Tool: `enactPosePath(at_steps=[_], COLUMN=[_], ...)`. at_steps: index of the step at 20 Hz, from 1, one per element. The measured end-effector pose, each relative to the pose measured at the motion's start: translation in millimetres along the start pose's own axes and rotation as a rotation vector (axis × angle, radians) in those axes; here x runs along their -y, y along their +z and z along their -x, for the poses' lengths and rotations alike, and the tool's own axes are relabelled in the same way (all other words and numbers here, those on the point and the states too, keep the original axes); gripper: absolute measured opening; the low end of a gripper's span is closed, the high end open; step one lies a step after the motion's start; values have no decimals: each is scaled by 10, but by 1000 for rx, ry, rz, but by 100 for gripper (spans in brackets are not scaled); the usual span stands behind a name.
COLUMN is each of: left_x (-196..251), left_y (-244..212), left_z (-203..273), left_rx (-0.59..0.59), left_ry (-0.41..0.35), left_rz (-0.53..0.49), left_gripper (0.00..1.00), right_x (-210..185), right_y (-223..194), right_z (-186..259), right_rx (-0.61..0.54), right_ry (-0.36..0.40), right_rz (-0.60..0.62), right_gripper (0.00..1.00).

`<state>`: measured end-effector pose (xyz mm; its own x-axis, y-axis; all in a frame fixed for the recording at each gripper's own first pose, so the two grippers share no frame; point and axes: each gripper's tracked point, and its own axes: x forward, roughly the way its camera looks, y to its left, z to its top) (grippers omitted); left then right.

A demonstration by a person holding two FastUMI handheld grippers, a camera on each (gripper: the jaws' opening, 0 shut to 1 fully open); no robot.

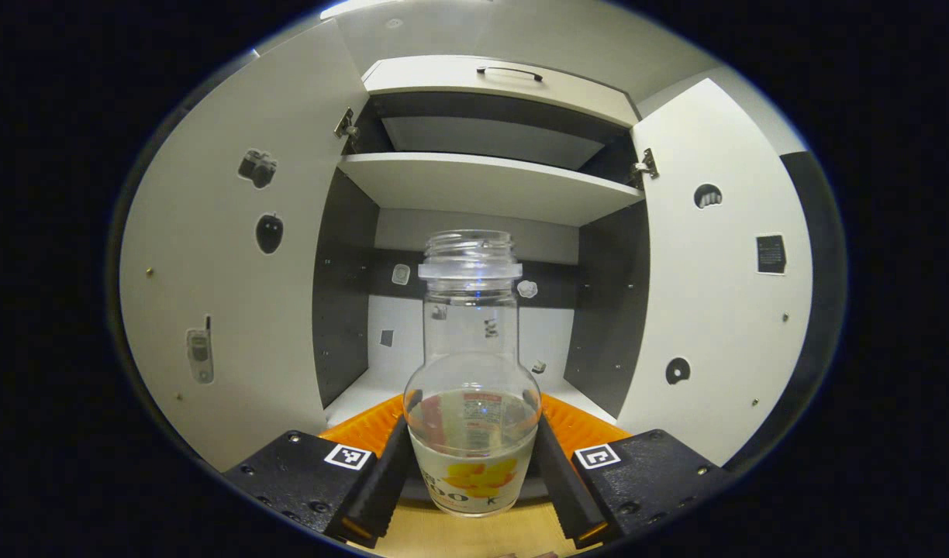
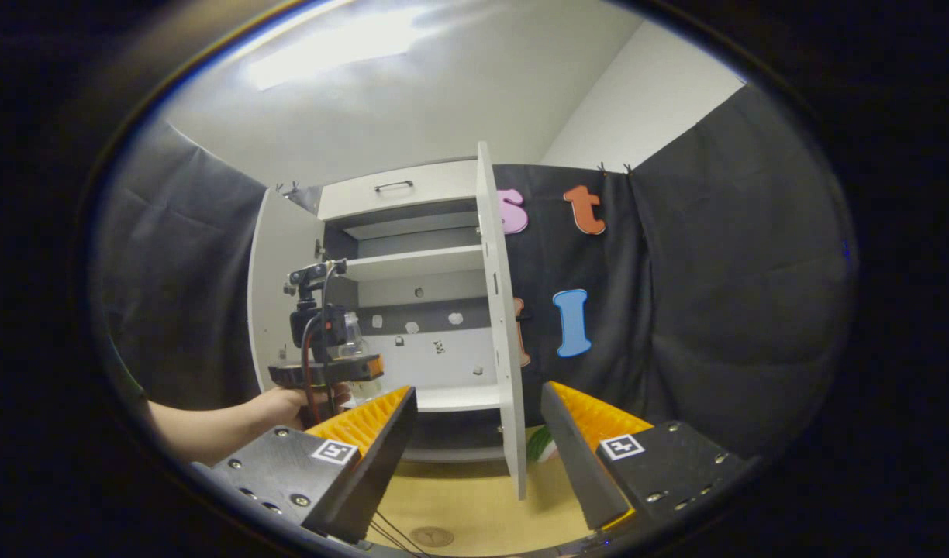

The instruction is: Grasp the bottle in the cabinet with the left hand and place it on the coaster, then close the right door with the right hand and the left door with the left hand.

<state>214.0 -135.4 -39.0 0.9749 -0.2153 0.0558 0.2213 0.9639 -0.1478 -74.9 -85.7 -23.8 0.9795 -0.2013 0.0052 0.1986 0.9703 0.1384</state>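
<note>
Between the fingers of the left gripper (image 1: 472, 457) stands the bottle (image 1: 472, 387), upright, its round lower body pinched from both sides with each finger pressed against the glass. It is clear, uncapped, with a printed label low on its body, and its base hangs over the tan tabletop (image 1: 474, 535) just in front of the cabinet (image 1: 490, 186). Behind the bottle the cabinet's lower compartment stands open, its white floor bare toward the back wall; a shelf (image 1: 490, 182) crosses above the level of the bottle's mouth, with clear air between the two. The left door (image 1: 234, 279) and the right door (image 1: 715, 279) are both swung wide, flanking the gripper on either side and well apart from it.

From the right gripper view, the right gripper (image 2: 478, 434) has its fingers spread wide with nothing between them, held back from the cabinet above the tabletop. Straight ahead of it, the right door's free edge (image 2: 505, 333) faces the camera almost end-on, running from the drawer front down toward the table. Farther left in the same view, a hand (image 2: 288, 407) holds the left gripper before the open compartment, with the bottle showing just behind its body. A small round disc (image 2: 432, 536), perhaps the coaster, lies on the table close under the right gripper.
</note>
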Motion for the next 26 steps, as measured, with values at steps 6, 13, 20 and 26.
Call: enactPosePath(at_steps=[6,13,20,26], left_x=[115,343,495,611], left_y=[-526,-1964,-3132,-3331], left_z=[469,688,853,948], left_rx=[-9,-155,-265,-187], left_ry=[23,-4,-115,-242], left_rz=[-98,-127,-101,-81], left_gripper=[79,81,82,81], right_x=[316,633,863,1047], right_y=[-50,-268,-602,-864], right_z=[187,294,309,182], right_rx=[-7,-32,-61,-88], right_ry=[-32,-88,-123,-150], right_rz=[-29,-37,-34,-57], right_gripper=[98,98,99,99])
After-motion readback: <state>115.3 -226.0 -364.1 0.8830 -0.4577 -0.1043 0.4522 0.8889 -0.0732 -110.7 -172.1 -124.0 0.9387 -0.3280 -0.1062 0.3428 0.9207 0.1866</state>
